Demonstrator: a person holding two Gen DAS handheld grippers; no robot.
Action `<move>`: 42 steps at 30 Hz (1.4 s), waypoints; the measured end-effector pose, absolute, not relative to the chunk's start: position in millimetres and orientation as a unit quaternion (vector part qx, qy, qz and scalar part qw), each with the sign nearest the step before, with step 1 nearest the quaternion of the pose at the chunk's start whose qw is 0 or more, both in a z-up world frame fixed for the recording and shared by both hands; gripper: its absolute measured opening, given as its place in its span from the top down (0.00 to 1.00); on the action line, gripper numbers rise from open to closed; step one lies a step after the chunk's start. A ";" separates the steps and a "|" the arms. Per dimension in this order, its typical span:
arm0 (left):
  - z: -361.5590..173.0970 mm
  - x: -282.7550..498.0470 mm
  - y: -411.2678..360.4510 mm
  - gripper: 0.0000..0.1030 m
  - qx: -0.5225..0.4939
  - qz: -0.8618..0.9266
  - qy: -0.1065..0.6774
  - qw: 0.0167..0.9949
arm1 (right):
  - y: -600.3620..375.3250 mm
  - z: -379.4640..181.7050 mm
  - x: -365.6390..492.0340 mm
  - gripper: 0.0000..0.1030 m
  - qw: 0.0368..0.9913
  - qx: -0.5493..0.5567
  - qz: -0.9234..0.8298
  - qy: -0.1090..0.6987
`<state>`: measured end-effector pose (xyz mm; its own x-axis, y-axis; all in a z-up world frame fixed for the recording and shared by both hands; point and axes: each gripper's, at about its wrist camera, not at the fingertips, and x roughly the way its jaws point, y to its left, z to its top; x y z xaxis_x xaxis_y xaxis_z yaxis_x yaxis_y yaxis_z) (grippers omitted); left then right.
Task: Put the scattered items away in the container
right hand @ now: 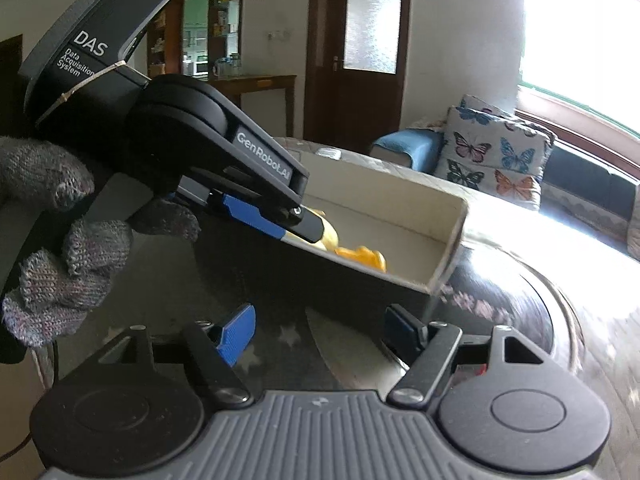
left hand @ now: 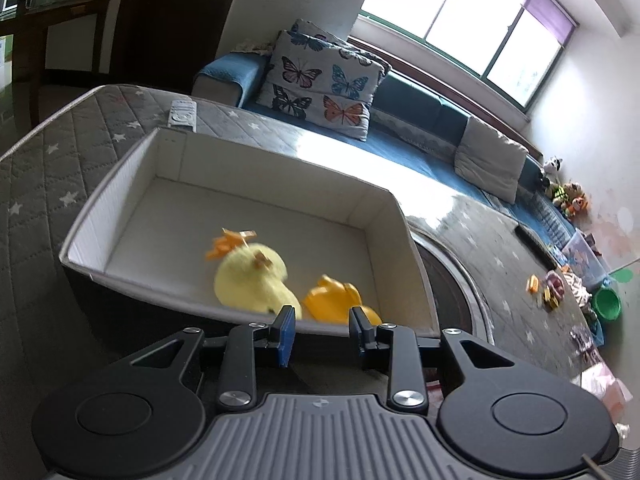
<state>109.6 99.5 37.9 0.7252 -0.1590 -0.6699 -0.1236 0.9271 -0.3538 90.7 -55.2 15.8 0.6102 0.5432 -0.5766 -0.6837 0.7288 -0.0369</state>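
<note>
Grey star-quilted cover (left hand: 60, 184) under our white rigid box (left hand: 120, 184); remote (left hand: 183, 114) behind it, butterfly pillow (left hand: 320, 84) beyond. Fuzzy yellow plush duck (left hand: 252, 280) and smooth orange plastic toy (left hand: 332, 296) lie inside the box. Our left gripper (left hand: 322, 332) sits at the near rim, jaws parted, empty. Right gripper (right hand: 320, 328) is wide apart, holding nothing.

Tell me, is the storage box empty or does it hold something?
Not empty: the storage box holds a yellow plush toy and an orange toy.
</note>
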 end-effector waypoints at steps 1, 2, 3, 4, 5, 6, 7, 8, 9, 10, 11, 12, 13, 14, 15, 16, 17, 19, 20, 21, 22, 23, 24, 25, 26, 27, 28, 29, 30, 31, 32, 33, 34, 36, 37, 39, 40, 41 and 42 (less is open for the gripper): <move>36.1 107.1 95.5 0.69 -0.190 -0.012 0.373 0.908 | -59.7 14.3 87.1 0.28 0.890 -0.125 0.341 0.276; 34.0 104.6 91.4 0.69 -0.190 -0.017 0.376 0.907 | -65.2 12.8 83.1 0.28 0.891 -0.121 0.337 0.279; 31.8 102.1 87.3 0.69 -0.190 -0.021 0.379 0.905 | -70.7 11.3 79.0 0.28 0.892 -0.117 0.333 0.282; 29.3 100.5 83.4 0.69 -0.190 -0.026 0.382 0.904 | -75.6 9.5 75.4 0.28 0.892 -0.112 0.330 0.286; 26.8 99.1 79.5 0.69 -0.190 -0.030 0.386 0.902 | -80.4 7.7 72.1 0.28 0.893 -0.109 0.326 0.290; 24.3 97.8 75.7 0.69 -0.190 -0.034 0.389 0.901 | -85.2 5.9 68.8 0.28 0.894 -0.107 0.321 0.293; 22.0 96.6 71.3 0.69 -0.189 -0.038 0.393 0.899 | -89.9 4.1 65.5 0.28 0.895 -0.104 0.316 0.297; 20.3 96.2 67.5 0.69 -0.189 -0.041 0.396 0.898 | -94.1 2.6 63.6 0.28 0.895 -0.101 0.312 0.301; 18.7 95.9 63.9 0.69 -0.188 -0.044 0.399 0.896 | -98.1 1.4 62.2 0.28 0.896 -0.098 0.309 0.304; 17.2 95.6 60.2 0.69 -0.187 -0.047 0.402 0.895 | -101.2 0.1 61.4 0.28 0.896 -0.097 0.306 0.308; 15.6 95.3 56.6 0.69 -0.186 -0.049 0.405 0.894 | -104.2 -1.1 60.7 0.28 0.896 -0.096 0.303 0.311; 14.4 95.0 52.8 0.69 -0.185 -0.053 0.407 0.893 | -107.0 -2.1 60.4 0.28 0.896 -0.097 0.300 0.314; 13.3 94.8 48.9 0.69 -0.183 -0.056 0.410 0.892 | -109.1 -2.5 61.0 0.28 0.896 -0.097 0.297 0.315; 12.2 95.2 44.9 0.69 -0.181 -0.060 0.412 0.891 | -111.2 -2.8 61.6 0.28 0.897 -0.097 0.294 0.316; 11.2 95.8 40.7 0.69 -0.179 -0.064 0.414 0.890 | -113.3 -3.1 62.2 0.28 0.898 -0.097 0.291 0.317; 10.6 96.6 37.3 0.69 -0.178 -0.067 0.416 0.889 | -115.4 -3.4 62.8 0.28 0.898 -0.097 0.287 0.318; 9.8 97.8 33.7 0.69 -0.176 -0.071 0.418 0.888 | -117.2 -3.7 63.9 0.28 0.899 -0.096 0.284 0.319; 8.1 100.0 26.1 0.69 -0.173 -0.078 0.422 0.886 | -121.4 -5.2 65.0 0.28 0.901 -0.094 0.275 0.322; 7.4 101.1 22.7 0.69 -0.172 -0.082 0.424 0.885 | -123.6 -6.4 66.4 0.28 0.902 -0.092 0.271 0.324; 6.6 102.0 19.8 0.69 -0.171 -0.085 0.426 0.884 | -126.9 -8.1 66.7 0.28 0.902 -0.091 0.266 0.327; 5.4 103.3 17.2 0.69 -0.172 -0.087 0.428 0.883 | -130.0 -9.9 66.9 0.28 0.903 -0.088 0.263 0.329; 4.1 104.7 14.6 0.69 -0.172 -0.089 0.430 0.882 | -131.8 -11.5 68.6 0.28 0.903 -0.086 0.259 0.333; 2.7 106.0 12.0 0.69 -0.172 -0.090 0.433 0.880 | -133.6 -13.1 70.3 0.28 0.903 -0.085 0.255 0.337; 1.6 107.0 9.9 0.69 -0.172 -0.092 0.435 0.879 | -135.4 -14.7 71.9 0.28 0.902 -0.083 0.251 0.340; 0.8 107.8 8.0 0.69 -0.171 -0.093 0.436 0.879 | -136.7 -16.0 72.7 0.28 0.903 -0.082 0.248 0.342; 0.1 108.5 6.1 0.69 -0.170 -0.095 0.438 0.878 | -138.0 -17.3 73.4 0.28 0.903 -0.082 0.246 0.343; -0.2 109.2 5.0 0.69 -0.169 -0.096 0.439 0.877 | -139.3 -18.5 74.1 0.28 0.903 -0.082 0.243 0.345; -0.3 110.0 4.1 0.69 -0.167 -0.097 0.440 0.877 | -139.8 -19.9 73.7 0.28 0.903 -0.081 0.242 0.346; -0.4 110.9 3.2 0.69 -0.166 -0.098 0.441 0.876 | -140.7 -20.5 74.7 0.28 0.903 -0.080 0.240 0.347; -0.4 111.8 2.4 0.69 -0.165 -0.099 0.442 0.876 | -140.3 -21.4 75.2 0.28 0.903 -0.079 0.239 0.347; -0.3 112.7 1.5 0.69 -0.164 -0.099 0.443 0.876 | -140.0 -22.3 75.8 0.28 0.904 -0.078 0.237 0.347; 0.0 113.5 0.6 0.69 -0.164 -0.100 0.443 0.876 | -140.2 -22.5 76.1 0.28 0.904 -0.078 0.237 0.348; 0.3 114.4 -0.3 0.69 -0.163 -0.101 0.444 0.875 | -140.3 -22.8 76.4 0.28 0.904 -0.077 0.237 0.348; 0.8 116.3 -2.7 0.69 -0.161 -0.102 0.445 0.875 | -140.3 -23.3 78.0 0.28 0.904 -0.077 0.237 0.349; 1.2 117.1 -4.2 0.69 -0.159 -0.104 0.445 0.875 | -140.7 -23.9 78.4 0.28 0.903 -0.077 0.236 0.350; 1.8 118.7 -7.3 0.69 -0.157 -0.108 0.447 0.874 | -140.7 -24.3 78.7 0.28 0.903 -0.075 0.235 0.351; 1.9 119.7 -9.0 0.69 -0.156 -0.110 0.447 0.874 | -141.0 -24.6 79.1 0.28 0.903 -0.074 0.234 0.351; 2.0 120.5 -10.6 0.69 -0.154 -0.111 0.448 0.873 | -141.3 -24.9 79.6 0.28 0.903 -0.073 0.234 0.352; 2.0 121.2 -12.0 0.69 -0.152 -0.113 0.449 0.873 | -141.4 -25.0 79.6 0.28 0.904 -0.073 0.233 0.351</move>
<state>121.2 -12.0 2.0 0.5717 -0.3340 -0.7494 0.0602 0.9280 -0.3676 79.6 -141.4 -25.0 0.6444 0.3695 -0.6695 -0.4726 0.8807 0.0312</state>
